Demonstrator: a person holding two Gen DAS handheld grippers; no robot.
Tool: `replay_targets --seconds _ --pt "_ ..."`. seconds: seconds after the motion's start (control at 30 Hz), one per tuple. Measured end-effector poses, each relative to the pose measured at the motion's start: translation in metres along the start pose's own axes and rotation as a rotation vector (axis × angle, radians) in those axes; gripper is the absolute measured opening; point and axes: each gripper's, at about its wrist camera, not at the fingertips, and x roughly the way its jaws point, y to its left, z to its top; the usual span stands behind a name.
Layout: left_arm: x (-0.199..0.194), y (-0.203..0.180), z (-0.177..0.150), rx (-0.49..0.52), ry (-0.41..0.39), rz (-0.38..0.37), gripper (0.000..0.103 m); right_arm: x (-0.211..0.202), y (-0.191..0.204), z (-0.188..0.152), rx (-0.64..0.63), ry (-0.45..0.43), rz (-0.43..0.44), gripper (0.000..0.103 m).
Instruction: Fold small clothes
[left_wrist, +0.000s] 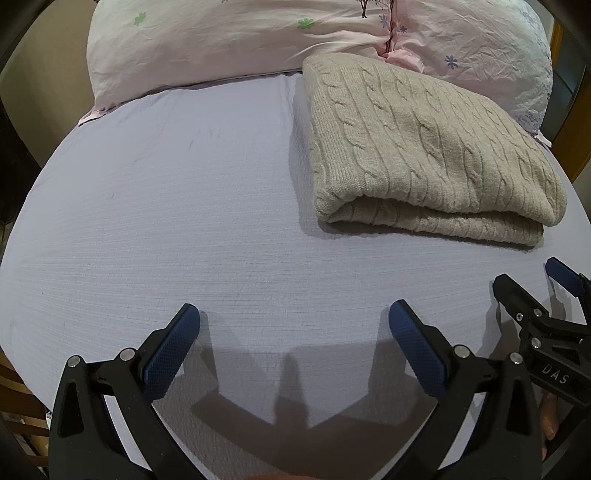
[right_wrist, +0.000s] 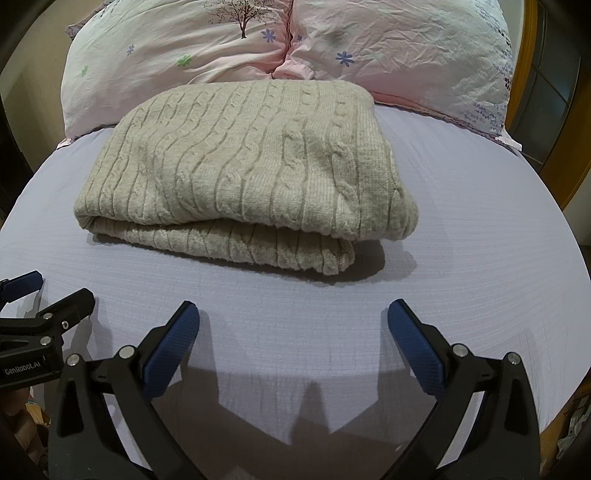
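Left tongs (left_wrist: 293, 321) spread wide, holding nothing, low over bare bed sheet (left_wrist: 166, 221) short of the sweater. Right tongs (right_wrist: 293, 321) likewise wide and unloaded, just beside the left pair, aimed straight at the sweater. Cable-knit beige sweater (right_wrist: 236, 166) lies folded in stacked layers, fold edge facing the tongs, far edge against the floral pillows (right_wrist: 388, 59). Probably parked clear of the sweater because the fold looks finished.
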Motion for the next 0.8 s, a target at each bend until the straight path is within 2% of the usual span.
replay_targets --seconds 0.8 --pt "0.0016 -0.0012 0.0036 -0.006 0.040 0.005 0.102 -0.0009 0.0012 0.0026 0.002 -0.001 -0.003 0.101"
